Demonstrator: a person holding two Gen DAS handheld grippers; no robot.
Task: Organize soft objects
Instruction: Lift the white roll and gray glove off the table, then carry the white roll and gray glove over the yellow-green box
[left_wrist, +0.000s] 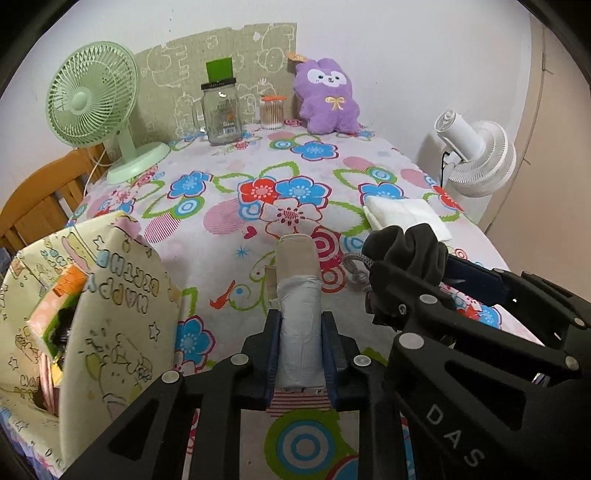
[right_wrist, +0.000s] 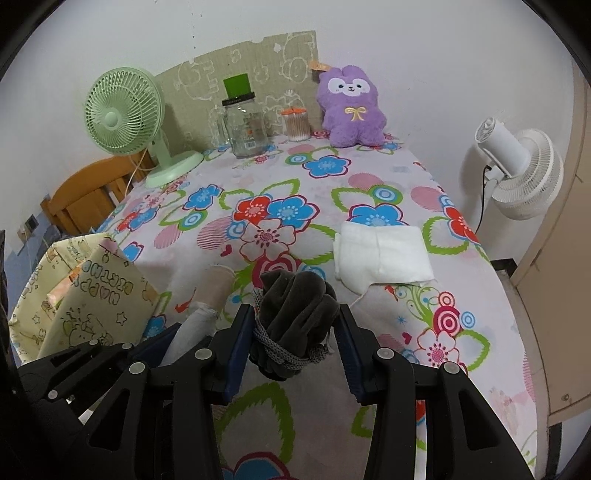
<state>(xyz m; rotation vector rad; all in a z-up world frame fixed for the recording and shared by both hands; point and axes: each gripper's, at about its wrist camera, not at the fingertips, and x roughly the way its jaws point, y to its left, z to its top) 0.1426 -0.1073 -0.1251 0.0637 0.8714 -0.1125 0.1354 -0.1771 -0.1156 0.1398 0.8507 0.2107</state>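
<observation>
My left gripper (left_wrist: 300, 321) is shut on a rolled grey-and-beige cloth (left_wrist: 297, 295), held just above the flowered tablecloth. My right gripper (right_wrist: 295, 325) is shut on a dark grey bundle tied with grey cord (right_wrist: 293, 314); the bundle also shows in the left wrist view (left_wrist: 406, 254). A yellow "Happy Birthday" paper-wrapped box (left_wrist: 92, 295) stands open at the left, with colourful items inside; it also shows in the right wrist view (right_wrist: 85, 295). A folded white cloth (right_wrist: 380, 254) lies on the table to the right. A purple plush rabbit (right_wrist: 351, 107) sits at the back.
A green desk fan (left_wrist: 92, 99), a glass jar (left_wrist: 221, 114) and a cotton-swab jar (left_wrist: 271, 112) stand along the back. A white fan (right_wrist: 517, 170) stands off the table's right edge. A wooden chair (left_wrist: 40, 195) is at the left.
</observation>
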